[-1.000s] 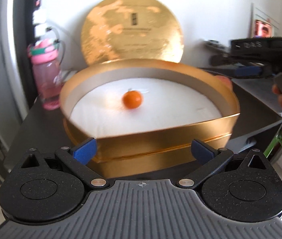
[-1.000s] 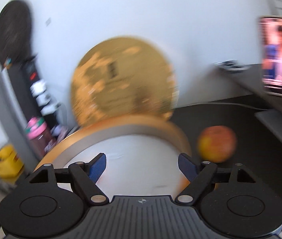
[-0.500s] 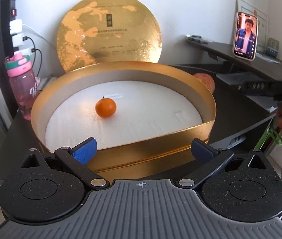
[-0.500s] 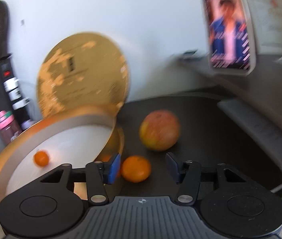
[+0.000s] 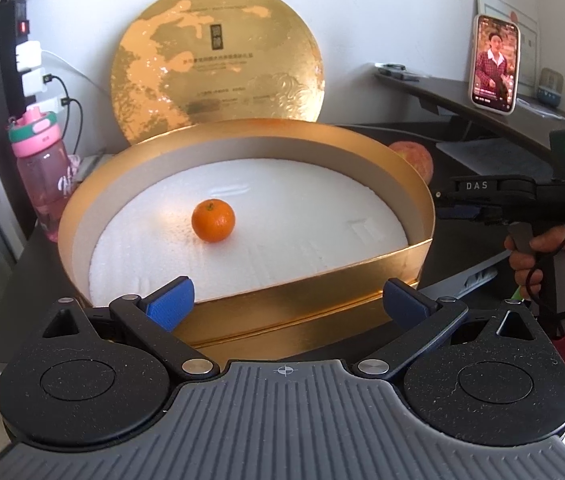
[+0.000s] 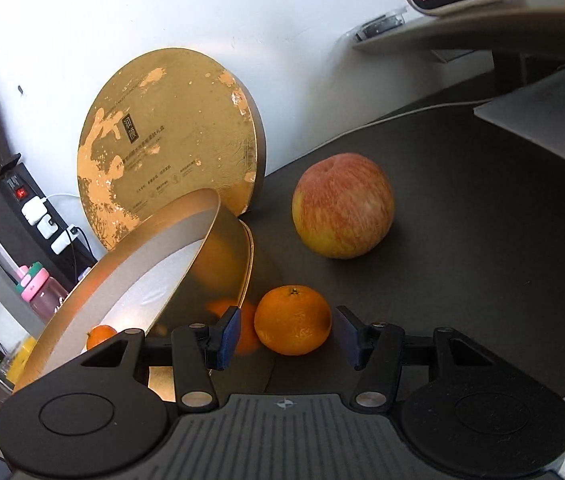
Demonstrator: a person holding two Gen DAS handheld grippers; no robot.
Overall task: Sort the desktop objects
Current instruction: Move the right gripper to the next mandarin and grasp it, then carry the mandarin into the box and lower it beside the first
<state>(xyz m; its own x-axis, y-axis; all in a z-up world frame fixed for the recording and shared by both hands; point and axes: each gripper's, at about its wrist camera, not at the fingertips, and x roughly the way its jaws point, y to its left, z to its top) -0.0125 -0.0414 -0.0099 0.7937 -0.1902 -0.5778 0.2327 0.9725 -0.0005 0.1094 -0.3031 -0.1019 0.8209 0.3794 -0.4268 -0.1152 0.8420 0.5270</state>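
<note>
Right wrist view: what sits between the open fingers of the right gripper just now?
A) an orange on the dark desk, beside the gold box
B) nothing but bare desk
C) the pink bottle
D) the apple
A. The orange rests on the dark desk between the open fingers of the right gripper, just outside the gold box; the apple lies farther back.

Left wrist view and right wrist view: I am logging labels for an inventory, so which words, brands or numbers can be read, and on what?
"DAS": white letters on the black right gripper body, left wrist view.
Round gold lid leaning on the wall: dark square seal and lines of small print, too small to read.
White-cased phone on the shelf: screen text too blurred to read.
Pink water bottle: pale marking, unreadable.
</note>
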